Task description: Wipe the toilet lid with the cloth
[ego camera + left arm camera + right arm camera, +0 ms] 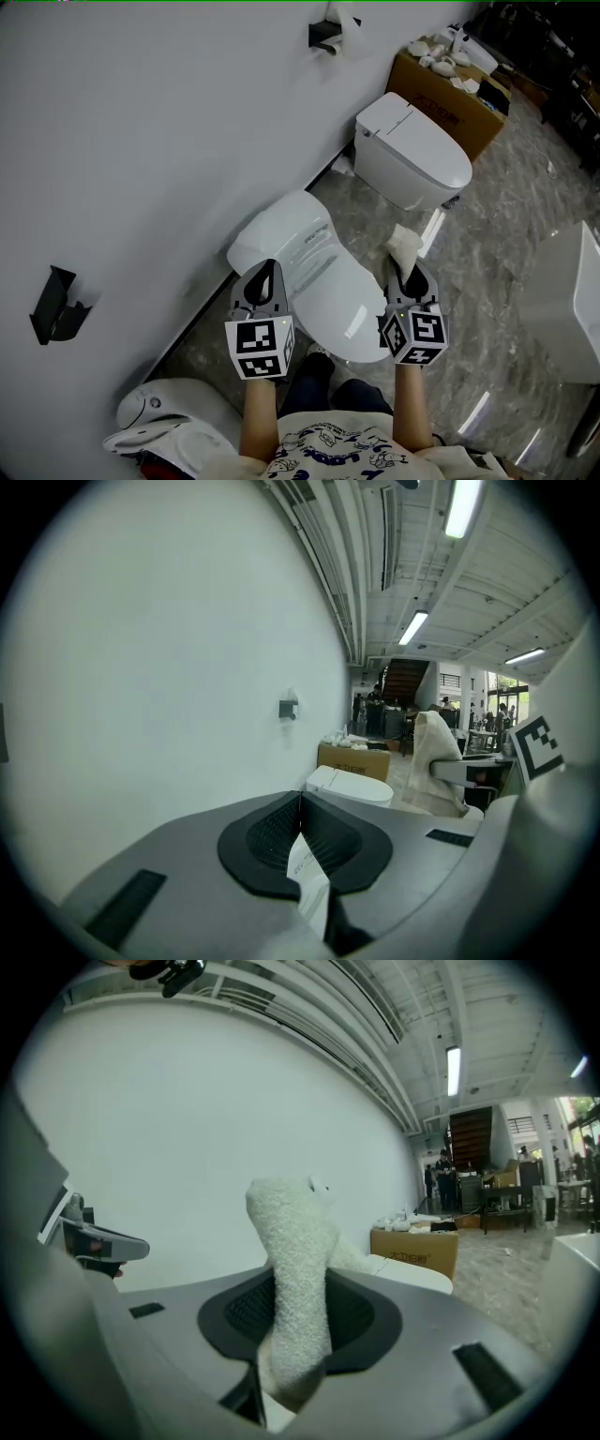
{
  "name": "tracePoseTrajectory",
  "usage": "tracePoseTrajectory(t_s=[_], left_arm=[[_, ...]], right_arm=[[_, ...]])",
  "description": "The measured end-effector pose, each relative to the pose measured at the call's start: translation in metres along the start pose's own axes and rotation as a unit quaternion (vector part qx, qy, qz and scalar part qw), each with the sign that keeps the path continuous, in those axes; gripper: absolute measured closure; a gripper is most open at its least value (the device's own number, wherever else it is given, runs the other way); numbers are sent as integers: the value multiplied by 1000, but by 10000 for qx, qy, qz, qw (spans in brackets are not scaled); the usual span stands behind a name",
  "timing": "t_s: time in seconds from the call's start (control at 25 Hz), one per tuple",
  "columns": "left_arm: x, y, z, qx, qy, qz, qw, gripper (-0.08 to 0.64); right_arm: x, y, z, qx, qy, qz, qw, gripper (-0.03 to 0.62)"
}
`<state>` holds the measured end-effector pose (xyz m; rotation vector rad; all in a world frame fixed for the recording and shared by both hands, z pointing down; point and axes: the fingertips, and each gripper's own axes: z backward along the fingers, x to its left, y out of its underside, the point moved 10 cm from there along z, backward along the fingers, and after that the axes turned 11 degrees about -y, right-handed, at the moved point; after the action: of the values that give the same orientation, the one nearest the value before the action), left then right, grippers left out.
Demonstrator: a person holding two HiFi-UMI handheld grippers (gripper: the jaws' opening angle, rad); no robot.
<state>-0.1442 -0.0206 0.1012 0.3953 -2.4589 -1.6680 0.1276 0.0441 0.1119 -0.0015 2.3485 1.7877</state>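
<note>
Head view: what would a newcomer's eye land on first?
The white toilet with its lid down, against the wall, between both grippers. The right gripper is clamped on a pale cloth beside the lid; the left gripper is shut, empty. A second toilet stands farther along.

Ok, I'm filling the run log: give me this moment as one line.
left gripper: shut, empty | right gripper: shut on cloth | cloth: off toilet lid | toilet lid: closed
</note>
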Motion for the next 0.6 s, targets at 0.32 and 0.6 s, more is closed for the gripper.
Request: tracePoseTrajectory(t_s=[0.32,0.6], left_arm=[[4,29,-41,398,182,-39,9990,555],[6,44,-63,757,71,-4,9971,555]], right_arm=[[-11,29,-33,427,116,-115,9990,474],[-21,46,-58,789,-12,-224,9966,474]])
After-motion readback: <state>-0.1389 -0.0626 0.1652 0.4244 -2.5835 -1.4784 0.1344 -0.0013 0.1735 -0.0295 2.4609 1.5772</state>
